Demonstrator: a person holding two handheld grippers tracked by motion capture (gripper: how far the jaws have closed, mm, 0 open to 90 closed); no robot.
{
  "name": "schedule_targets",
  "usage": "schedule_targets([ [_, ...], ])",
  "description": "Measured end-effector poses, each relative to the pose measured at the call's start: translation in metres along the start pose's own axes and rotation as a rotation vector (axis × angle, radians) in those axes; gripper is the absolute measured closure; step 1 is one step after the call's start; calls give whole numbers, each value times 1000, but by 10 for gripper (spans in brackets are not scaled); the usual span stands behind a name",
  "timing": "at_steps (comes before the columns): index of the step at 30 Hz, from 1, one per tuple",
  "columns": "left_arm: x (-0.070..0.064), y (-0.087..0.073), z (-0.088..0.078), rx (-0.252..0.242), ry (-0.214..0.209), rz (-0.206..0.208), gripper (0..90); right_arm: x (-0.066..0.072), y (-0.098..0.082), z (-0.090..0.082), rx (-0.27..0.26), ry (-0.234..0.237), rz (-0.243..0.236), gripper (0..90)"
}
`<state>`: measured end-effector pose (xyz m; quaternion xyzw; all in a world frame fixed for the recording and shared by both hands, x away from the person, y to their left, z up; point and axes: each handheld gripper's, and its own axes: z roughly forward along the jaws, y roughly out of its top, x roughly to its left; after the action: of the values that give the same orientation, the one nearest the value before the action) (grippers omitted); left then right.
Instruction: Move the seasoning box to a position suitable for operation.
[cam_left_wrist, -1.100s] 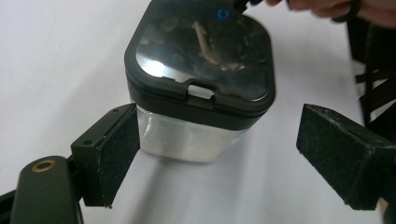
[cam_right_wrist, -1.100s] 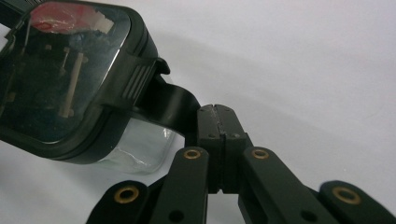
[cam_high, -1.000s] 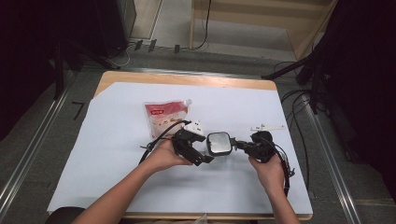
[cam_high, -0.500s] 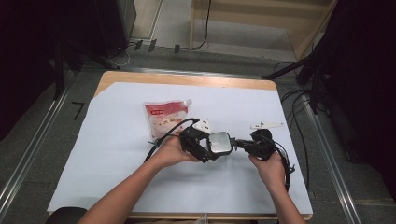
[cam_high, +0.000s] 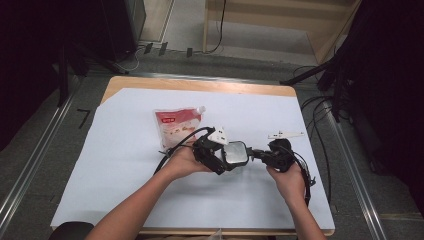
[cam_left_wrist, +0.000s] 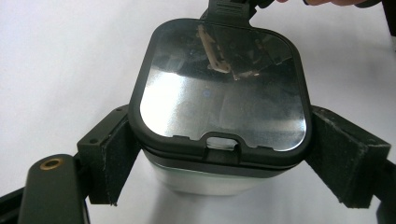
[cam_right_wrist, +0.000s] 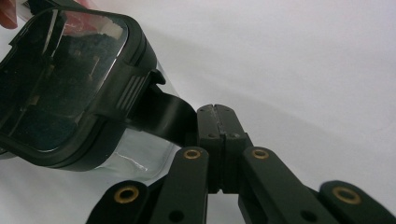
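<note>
A clear container (cam_high: 236, 153) with a black-rimmed see-through lid (cam_left_wrist: 219, 93) sits on the white table cover between my two grippers. In the left gripper view its two pads (cam_left_wrist: 109, 158) press the container's sides just below the lid, so my left gripper (cam_high: 225, 159) (cam_left_wrist: 224, 172) is shut on it. From the right, my right gripper (cam_high: 256, 154) (cam_right_wrist: 215, 112) reaches in with its jaws closed together on the black handle (cam_right_wrist: 161, 114) that sticks out from the lid's edge. A hand holds each gripper.
A red and white spouted pouch (cam_high: 176, 125) lies flat just behind the left hand. The white cover (cam_high: 115, 150) spans the wooden table. Cables trail from both grippers, and black gear and cables stand beyond the table's right edge (cam_high: 320, 165).
My left gripper has moved right up to the container, and its jaws now stand around it. The right gripper and the container have stayed where they were.
</note>
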<state>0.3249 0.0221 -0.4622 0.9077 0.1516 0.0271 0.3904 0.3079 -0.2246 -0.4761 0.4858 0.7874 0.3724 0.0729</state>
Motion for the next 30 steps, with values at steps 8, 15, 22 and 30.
schedule_targets([
  [8,2,4,-3,8,-17,-13,171,0,0,0,4,-4,-2,900],
  [15,1,6,-3,22,-13,-9,173,0,-1,0,1,-6,-5,900],
  [22,0,9,-4,43,-11,1,175,1,-1,-1,7,-5,-3,900],
  [30,-1,12,-4,48,-10,7,178,2,-1,-1,7,-3,-2,900],
])
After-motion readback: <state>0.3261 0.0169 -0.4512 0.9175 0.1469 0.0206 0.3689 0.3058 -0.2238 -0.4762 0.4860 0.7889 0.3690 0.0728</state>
